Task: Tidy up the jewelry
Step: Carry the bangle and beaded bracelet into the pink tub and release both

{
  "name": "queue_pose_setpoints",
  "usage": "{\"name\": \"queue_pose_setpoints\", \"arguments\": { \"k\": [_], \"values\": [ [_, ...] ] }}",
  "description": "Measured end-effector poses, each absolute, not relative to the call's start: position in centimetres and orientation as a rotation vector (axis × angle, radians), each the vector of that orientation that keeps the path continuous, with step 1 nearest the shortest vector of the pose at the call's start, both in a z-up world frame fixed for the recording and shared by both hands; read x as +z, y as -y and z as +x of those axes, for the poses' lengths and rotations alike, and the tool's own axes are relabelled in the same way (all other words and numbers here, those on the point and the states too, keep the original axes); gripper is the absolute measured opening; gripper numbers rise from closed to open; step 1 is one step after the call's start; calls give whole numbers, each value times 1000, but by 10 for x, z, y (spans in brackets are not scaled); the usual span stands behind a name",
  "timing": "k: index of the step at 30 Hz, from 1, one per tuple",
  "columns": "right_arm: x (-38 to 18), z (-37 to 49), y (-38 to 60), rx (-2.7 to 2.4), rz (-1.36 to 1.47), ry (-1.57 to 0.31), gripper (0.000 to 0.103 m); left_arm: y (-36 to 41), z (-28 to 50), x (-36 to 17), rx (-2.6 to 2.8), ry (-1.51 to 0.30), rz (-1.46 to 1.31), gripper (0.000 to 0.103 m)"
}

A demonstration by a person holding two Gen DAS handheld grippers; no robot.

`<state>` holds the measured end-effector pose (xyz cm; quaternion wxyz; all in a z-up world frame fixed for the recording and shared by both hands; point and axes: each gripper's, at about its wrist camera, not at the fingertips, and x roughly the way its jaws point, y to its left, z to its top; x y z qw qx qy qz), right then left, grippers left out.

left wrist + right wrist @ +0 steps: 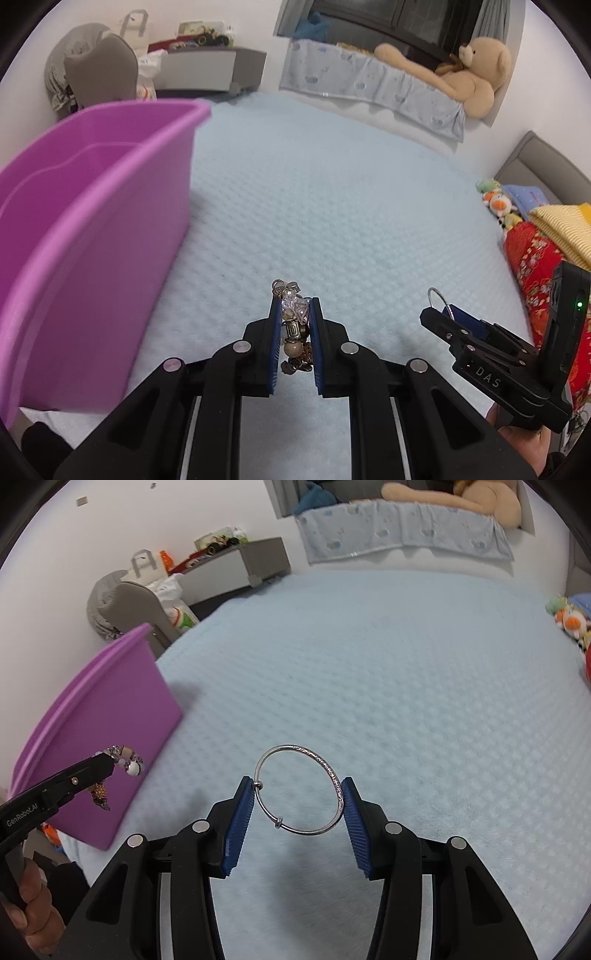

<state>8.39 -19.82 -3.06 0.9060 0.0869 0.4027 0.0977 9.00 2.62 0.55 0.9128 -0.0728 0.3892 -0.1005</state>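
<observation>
My left gripper [294,306] is shut on a beaded charm bracelet [293,328] with clear, bronze and beige beads, held above the light blue bed cover. It also shows in the right wrist view [123,764] at the far left, in front of the purple bin [107,731]. My right gripper [298,788] is shut on a thin silver bangle [332,771], which spans the gap between the blue pads. In the left wrist view the right gripper [439,314] is at the right with the bangle [441,297] sticking up. The purple bin [85,229] stands close on the left, open side up.
The light blue quilted bed cover [314,206] fills the middle. A teddy bear [469,74] lies at the far headboard. Small plush toys [496,201] and red and yellow folded cloths [543,251] lie at the right edge. A grey chair [122,602] and shelf stand beyond the bed.
</observation>
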Motion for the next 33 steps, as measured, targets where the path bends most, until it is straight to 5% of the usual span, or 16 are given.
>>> {"name": "queue_pose_setpoints", "arguments": {
  "k": [18,33],
  "values": [
    [71,70,92,393,85,-693,47,-123,40,91,-120,-627,-187,15],
    [94,118,-40,614,2,-711,47,-236,46,89,121,-636,-258,15]
  ]
}}
